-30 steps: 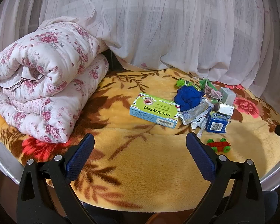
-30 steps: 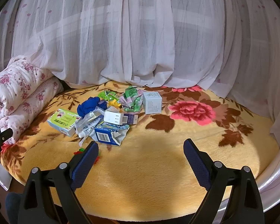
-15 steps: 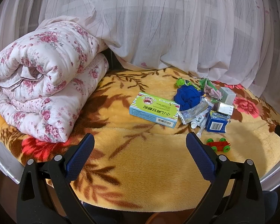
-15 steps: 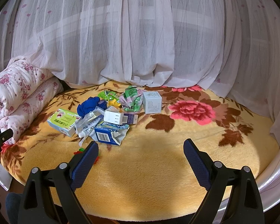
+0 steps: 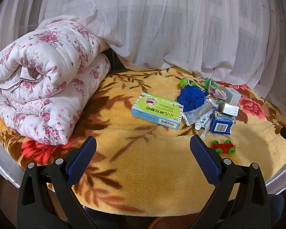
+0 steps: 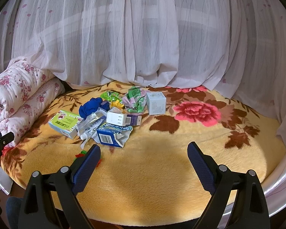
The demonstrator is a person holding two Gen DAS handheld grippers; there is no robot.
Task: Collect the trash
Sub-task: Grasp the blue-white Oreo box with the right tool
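Note:
A heap of trash lies on the yellow flowered blanket: a green medicine box, a torn blue carton, a white box, a pale cube box, crumpled green wrappers, foil sachets and a blue cloth. My left gripper is open and empty, near the blanket's front edge, short of the green box. My right gripper is open and empty, in front of the heap.
A rolled pink floral quilt lies at the left. A small red and green toy car sits by the heap. White sheer curtains hang behind the bed. The bed's white rim curves at right.

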